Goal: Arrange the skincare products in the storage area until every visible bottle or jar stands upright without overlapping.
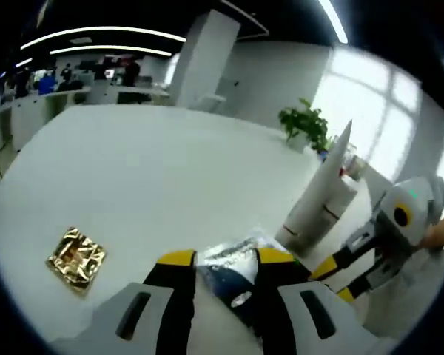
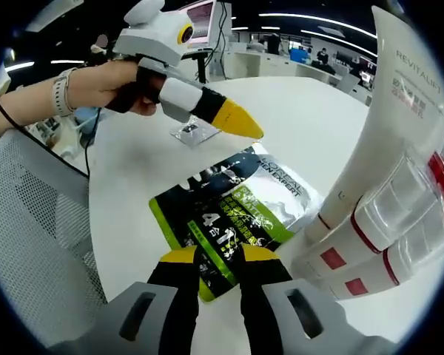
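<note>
Two sets of tongs are on this. The right tongs (image 2: 213,255) are nearly closed on the edge of a flat sachet (image 2: 233,211) lying on the worktop (image 2: 133,214), just beside the upright white tubes (image 2: 385,185). The left tongs (image 1: 226,257) pinch a crinkly clear packet (image 1: 233,270) (contents hard to make out). Risk as I see it: dragging the sachet could bump the tubes and topple them, since they stand so close. The tubes' tops are cut off in the right gripper view. No idea what the gold foil square (image 1: 76,259) is.
</note>
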The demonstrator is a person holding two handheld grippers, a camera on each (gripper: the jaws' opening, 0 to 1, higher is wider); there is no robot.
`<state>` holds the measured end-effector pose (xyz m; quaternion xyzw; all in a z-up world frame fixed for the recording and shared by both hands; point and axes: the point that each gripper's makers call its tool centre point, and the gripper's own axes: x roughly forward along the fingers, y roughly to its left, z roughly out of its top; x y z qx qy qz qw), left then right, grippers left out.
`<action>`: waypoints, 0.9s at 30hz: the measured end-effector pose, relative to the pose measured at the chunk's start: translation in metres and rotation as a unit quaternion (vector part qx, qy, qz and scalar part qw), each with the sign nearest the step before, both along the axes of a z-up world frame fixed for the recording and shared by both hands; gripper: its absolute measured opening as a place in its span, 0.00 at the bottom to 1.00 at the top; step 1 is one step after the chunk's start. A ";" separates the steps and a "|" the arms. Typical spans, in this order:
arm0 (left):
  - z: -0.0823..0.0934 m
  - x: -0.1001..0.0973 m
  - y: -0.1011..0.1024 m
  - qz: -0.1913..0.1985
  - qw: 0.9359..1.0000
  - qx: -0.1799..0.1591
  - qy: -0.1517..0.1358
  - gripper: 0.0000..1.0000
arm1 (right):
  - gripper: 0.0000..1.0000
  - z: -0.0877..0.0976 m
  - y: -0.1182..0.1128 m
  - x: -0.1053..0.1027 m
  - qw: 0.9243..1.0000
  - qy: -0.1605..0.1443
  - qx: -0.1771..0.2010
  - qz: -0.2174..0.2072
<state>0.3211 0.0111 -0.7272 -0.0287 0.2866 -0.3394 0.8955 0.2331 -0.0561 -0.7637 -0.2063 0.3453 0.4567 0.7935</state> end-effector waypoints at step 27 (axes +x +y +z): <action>-0.026 -0.011 -0.010 -0.037 0.996 0.077 0.011 0.24 | 0.35 0.000 0.000 -0.009 0.999 -0.007 -0.028 0.033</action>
